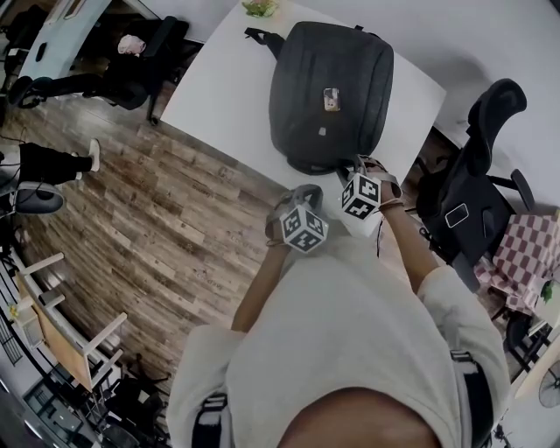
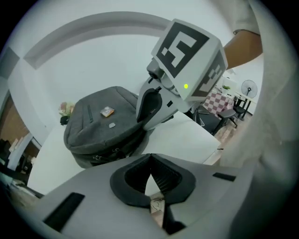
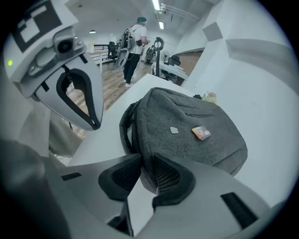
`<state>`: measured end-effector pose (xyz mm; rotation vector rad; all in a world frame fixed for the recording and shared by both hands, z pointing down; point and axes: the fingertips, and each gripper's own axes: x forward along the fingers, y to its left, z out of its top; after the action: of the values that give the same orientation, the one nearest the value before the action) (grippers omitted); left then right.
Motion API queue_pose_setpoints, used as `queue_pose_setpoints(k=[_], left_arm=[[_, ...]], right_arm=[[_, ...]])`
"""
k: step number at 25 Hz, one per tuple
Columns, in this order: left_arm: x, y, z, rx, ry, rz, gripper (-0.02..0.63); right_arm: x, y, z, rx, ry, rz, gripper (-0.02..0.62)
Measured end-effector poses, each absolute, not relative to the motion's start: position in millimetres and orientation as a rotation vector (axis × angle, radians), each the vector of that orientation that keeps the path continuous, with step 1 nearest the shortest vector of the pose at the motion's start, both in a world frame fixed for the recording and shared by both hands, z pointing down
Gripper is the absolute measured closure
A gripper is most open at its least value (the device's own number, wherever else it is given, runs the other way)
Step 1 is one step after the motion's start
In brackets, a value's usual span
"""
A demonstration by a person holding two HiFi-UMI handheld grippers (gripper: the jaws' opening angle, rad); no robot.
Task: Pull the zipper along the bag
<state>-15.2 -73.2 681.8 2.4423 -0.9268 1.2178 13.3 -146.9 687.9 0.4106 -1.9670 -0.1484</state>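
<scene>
A grey backpack (image 1: pixel 328 87) lies flat on the white table (image 1: pixel 214 79), with a small orange tag (image 1: pixel 332 99) on top. Zipper pulls (image 2: pixel 96 158) hang on its near side. My left gripper (image 1: pixel 300 194) hovers by the table's near corner, short of the bag; its jaws (image 2: pixel 149 161) are shut, tips touching, with nothing between them. My right gripper (image 1: pixel 363 166) is at the bag's near edge. Its jaws (image 3: pixel 143 161) stand a little apart, and grey bag fabric (image 3: pixel 187 126) shows through the narrow gap; no pad visibly presses on it.
A black office chair (image 1: pixel 477 175) stands right of the table, with a checked cloth (image 1: pixel 525 254) beyond it. Wooden floor (image 1: pixel 166 219) lies to the left, with more chairs (image 1: pixel 114 61). A small green thing (image 1: pixel 259 7) sits at the table's far edge. A person (image 3: pixel 133 44) walks in the background.
</scene>
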Motion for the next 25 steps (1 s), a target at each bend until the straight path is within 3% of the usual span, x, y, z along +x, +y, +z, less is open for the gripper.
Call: queue_pose_setpoints(k=[4, 10, 17, 25], left_arm=[[-44, -86, 670, 2.36, -1.117, 0.986, 0.581], [-114, -134, 637, 2.266, -1.37, 0.772, 0.581], [-173, -177, 587, 2.236, -1.568, 0.624, 0.581], [-194, -212, 525, 2.303, -1.697, 0.509, 0.581]], right_arm=[[10, -148, 680, 0.493, -2.056, -0.025, 0.471], [4, -158, 647, 0.73, -2.233, 0.302, 0.474], [10, -202, 590, 1.022, -2.373, 0.414, 0.516], [12, -243, 519, 1.203, -2.481, 0.315, 0.575]])
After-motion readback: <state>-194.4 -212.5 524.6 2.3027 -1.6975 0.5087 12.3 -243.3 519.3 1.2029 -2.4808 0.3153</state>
